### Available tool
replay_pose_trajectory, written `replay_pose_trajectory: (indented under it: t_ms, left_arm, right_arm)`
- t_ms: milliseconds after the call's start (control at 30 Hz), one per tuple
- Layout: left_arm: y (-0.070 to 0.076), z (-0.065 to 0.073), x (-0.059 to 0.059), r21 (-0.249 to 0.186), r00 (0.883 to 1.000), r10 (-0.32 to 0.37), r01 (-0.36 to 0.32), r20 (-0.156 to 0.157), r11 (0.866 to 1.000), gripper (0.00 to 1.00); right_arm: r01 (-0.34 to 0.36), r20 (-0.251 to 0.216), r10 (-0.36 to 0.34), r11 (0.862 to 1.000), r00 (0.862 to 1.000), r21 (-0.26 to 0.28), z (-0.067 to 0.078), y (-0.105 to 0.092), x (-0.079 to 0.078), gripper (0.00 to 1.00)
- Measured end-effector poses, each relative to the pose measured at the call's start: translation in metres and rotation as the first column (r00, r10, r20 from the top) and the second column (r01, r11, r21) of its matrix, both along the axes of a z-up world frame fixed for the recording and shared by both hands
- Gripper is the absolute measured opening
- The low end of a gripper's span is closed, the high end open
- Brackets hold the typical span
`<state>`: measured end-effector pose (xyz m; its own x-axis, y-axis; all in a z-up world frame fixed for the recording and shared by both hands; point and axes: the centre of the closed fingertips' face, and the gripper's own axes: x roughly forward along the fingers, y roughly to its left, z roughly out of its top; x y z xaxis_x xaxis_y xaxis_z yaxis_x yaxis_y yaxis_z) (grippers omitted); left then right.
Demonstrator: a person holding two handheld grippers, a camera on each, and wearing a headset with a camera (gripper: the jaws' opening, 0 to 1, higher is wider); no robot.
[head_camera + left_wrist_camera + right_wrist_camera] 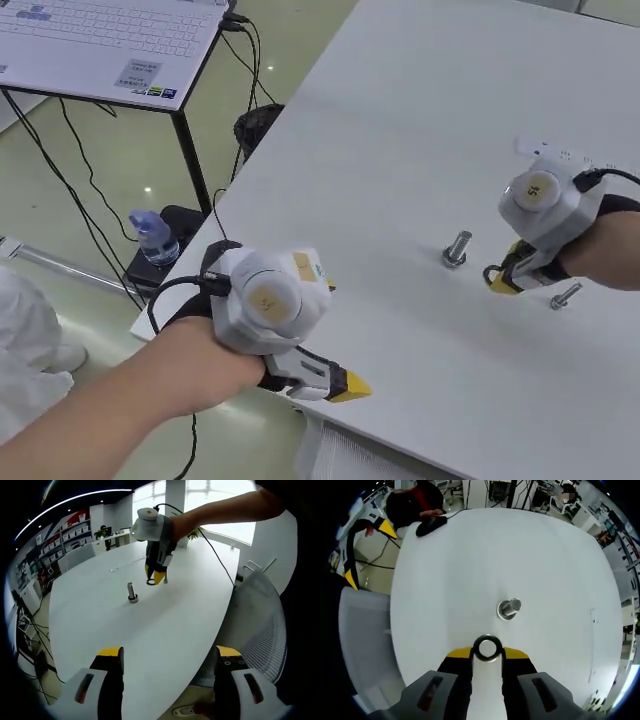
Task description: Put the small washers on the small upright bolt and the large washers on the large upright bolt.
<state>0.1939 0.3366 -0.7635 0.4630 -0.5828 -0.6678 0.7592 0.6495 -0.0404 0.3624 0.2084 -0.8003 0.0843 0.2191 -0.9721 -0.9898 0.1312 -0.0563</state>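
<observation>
Nearest me, the left gripper (167, 654) hangs over the near edge of the white bench (420, 120), its jaws apart with nothing between them. Farther out, the right gripper (487, 652) has its jaws clamped on one steel washer (476, 648), held flat at the tips. In its own view the large upright bolt (510, 606) stands close by at about 1 o'clock of that washer, not touching it.

My read is that the task is early. The washer is carried but not yet threaded, and I judge it is meant for the large bolt. That bolt's wider base may be its head or a washer; I cannot tell.

Count: two bolts, with the small bolt (565, 296) at 4 o'clock of the large one; one washer; two grippers.
</observation>
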Motion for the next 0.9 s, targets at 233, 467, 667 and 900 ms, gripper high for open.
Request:
replay_pose_trajectory:
  t_ms: [233, 467, 667, 900]
  left_arm:
    - [0.0, -0.002, 0.0, 0.006, 1.0, -0.005, 0.005, -0.003, 1.0, 0.73]
    - [0.002, -0.002, 0.004, -0.001, 1.0, -0.003, 0.003, -0.003, 1.0, 0.73]
    - [0.001, -0.003, 0.006, -0.01, 1.0, -0.006, 0.006, -0.002, 1.0, 0.73]
    - [0.002, -0.005, 0.007, -0.009, 1.0, -0.007, 0.007, -0.005, 1.0, 0.74]
  right_arm:
    - [0.014, 0.016, -0.015, 1.0, 1.0, 0.026, 0.01, 0.013, 0.017, 0.21]
    - [0.02, 0.021, -0.021, 0.999, 1.0, 0.033, 0.013, 0.024, 0.032, 0.21]
    - [0.025, 0.012, -0.026, 0.999, 1.0, 0.036, 0.009, 0.032, 0.041, 0.21]
    - [0.024, 0.0, -0.024, 0.999, 1.0, 0.041, 0.002, 0.04, 0.045, 0.21]
